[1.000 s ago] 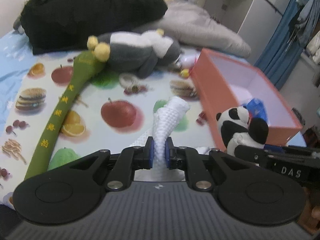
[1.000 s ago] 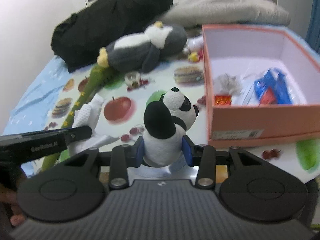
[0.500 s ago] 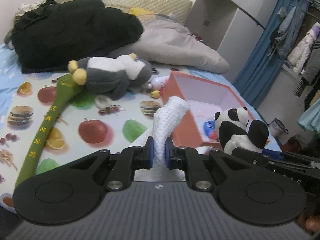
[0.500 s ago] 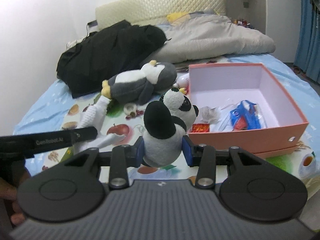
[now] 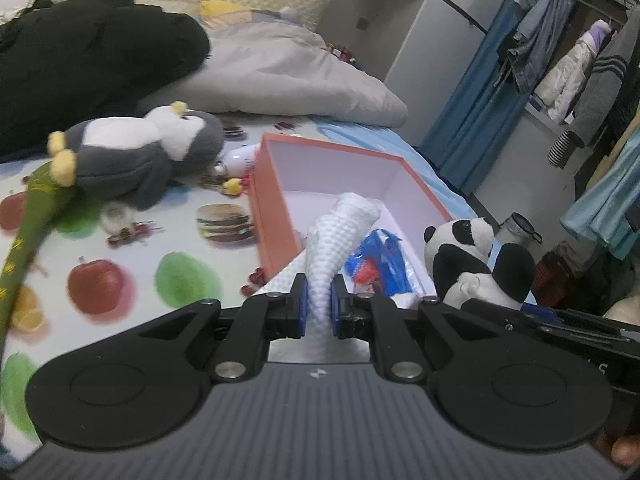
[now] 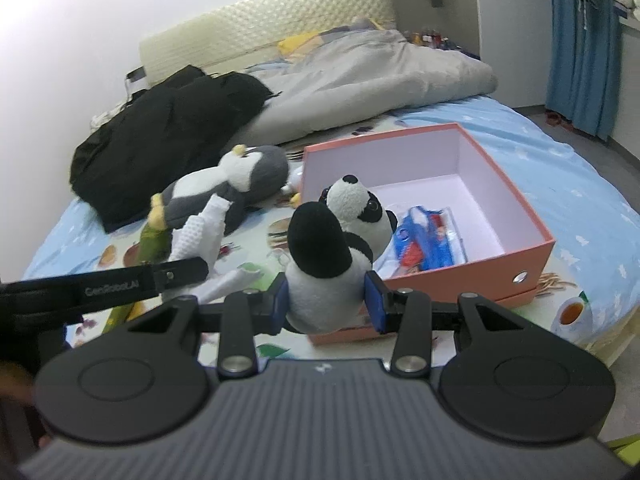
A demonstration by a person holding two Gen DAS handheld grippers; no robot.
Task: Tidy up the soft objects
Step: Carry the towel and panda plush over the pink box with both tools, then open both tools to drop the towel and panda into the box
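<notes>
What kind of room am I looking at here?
Most likely a bedroom: a bed with a padded headboard and rumpled grey duvet, plush toys such as a penguin, and clothes hanging beside a blue curtain.

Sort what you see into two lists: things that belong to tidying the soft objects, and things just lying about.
Job in hand:
white cloth, in left gripper
panda toy, in right gripper
orange box
penguin plush

Lying about:
black coat
grey duvet
hanging clothes

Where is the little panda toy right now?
The panda toy is clamped in the right tongs, held up at the near left corner of the orange box.
</notes>
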